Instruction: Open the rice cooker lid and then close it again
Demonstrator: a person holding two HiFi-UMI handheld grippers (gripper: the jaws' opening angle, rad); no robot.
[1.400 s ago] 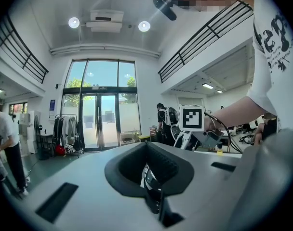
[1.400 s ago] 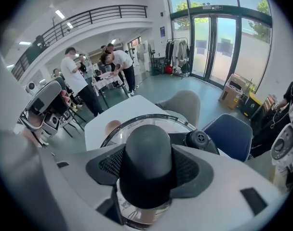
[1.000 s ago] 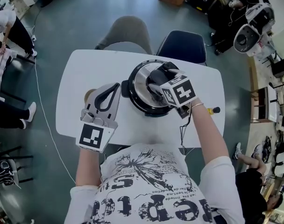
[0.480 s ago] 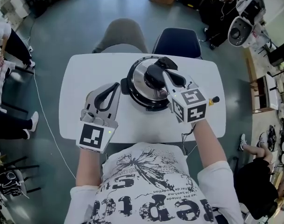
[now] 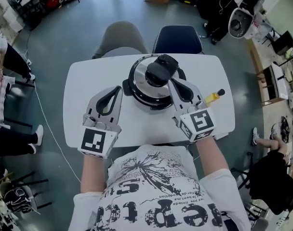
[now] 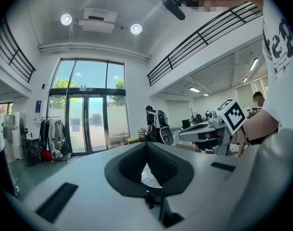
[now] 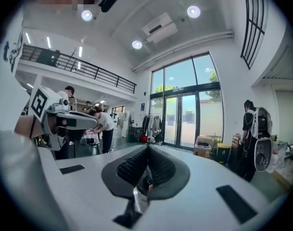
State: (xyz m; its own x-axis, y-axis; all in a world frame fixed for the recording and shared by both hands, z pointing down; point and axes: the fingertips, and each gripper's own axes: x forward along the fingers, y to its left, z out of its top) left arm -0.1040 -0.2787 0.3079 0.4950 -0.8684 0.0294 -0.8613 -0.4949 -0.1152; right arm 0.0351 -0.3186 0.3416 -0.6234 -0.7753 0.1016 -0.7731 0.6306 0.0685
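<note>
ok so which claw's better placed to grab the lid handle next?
Right, probably. The right claw points at the black lid handle from just beside it; the left claw sits off the left rim of the rice cooker. Both are shut and empty, so it must open first.

The left gripper [image 6: 147, 146], jaws pressed together and holding nothing, points level into a bright hall: tall glass doors [image 6: 88, 124], round ceiling lights [image 6: 135, 29], a balcony railing [image 6: 204, 31], a distant standing person [image 6: 153, 124].
</note>
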